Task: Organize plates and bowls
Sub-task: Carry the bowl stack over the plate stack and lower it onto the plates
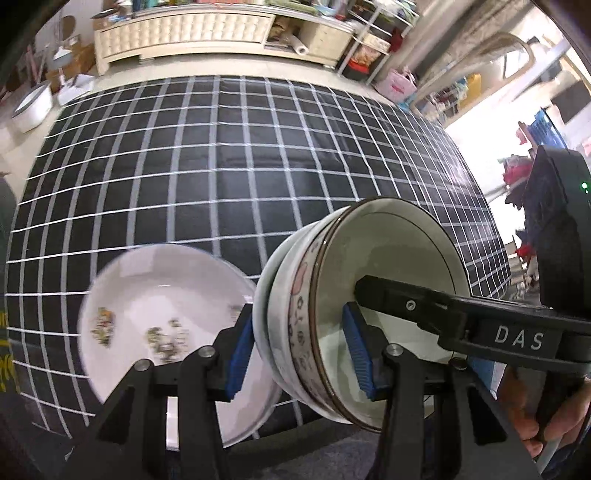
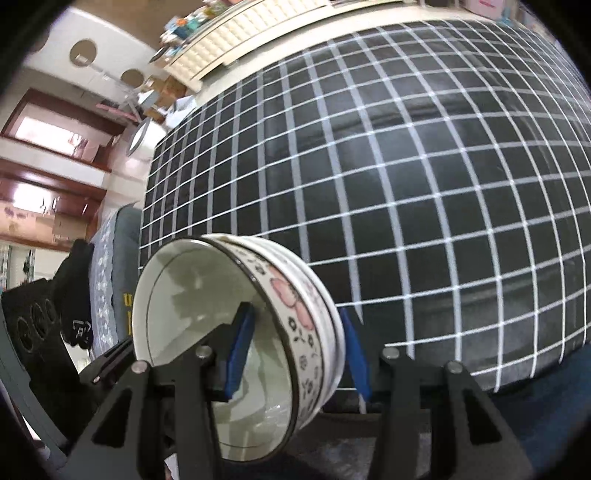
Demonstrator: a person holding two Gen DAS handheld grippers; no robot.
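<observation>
A stack of nested bowls, white inside with a pink and black flower band, is held tipped on its side above the near edge of the checked table. My left gripper is shut on its rim, one blue pad inside and one outside. My right gripper is shut on the opposite rim of the same stack, and its finger shows inside the bowl in the left wrist view. A white plate with small flower prints lies on the table to the left, blurred.
The table wears a black cloth with a white grid. A cream cabinet and cluttered shelves stand beyond its far edge. A white basin sits on the floor at far left. A grey patterned seat is left of the table.
</observation>
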